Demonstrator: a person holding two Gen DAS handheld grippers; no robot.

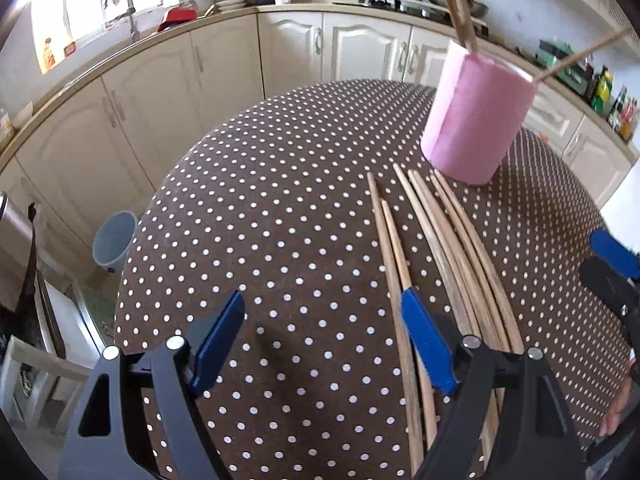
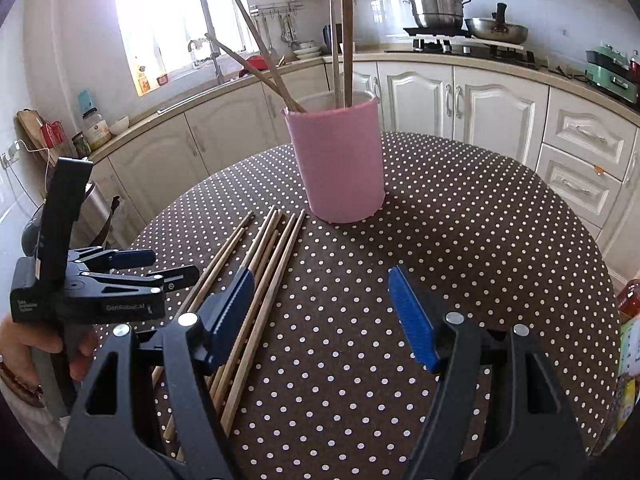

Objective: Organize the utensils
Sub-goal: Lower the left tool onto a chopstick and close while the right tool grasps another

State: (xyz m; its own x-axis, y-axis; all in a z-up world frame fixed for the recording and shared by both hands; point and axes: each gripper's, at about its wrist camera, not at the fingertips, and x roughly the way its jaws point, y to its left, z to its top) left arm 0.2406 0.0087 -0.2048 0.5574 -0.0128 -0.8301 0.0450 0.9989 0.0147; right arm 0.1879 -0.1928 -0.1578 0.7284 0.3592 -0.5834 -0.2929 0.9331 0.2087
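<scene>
Several wooden chopsticks (image 1: 440,248) lie side by side on the brown polka-dot table (image 1: 280,200), just in front of a pink holder cup (image 1: 476,116) that has a few chopsticks standing in it. My left gripper (image 1: 322,340) is open and empty, hovering over the near ends of the loose chopsticks. In the right wrist view the cup (image 2: 338,160) stands at the middle, the loose chopsticks (image 2: 260,280) lie at lower left, and my right gripper (image 2: 320,312) is open and empty above the table. The left gripper (image 2: 168,268) shows at the far left.
Kitchen counter and cream cabinets (image 2: 460,92) curve behind the table. A stove with pots (image 2: 460,20) is at the back right. A grey bin (image 1: 114,240) stands on the floor left of the table. Bottles (image 2: 630,340) sit at the right edge.
</scene>
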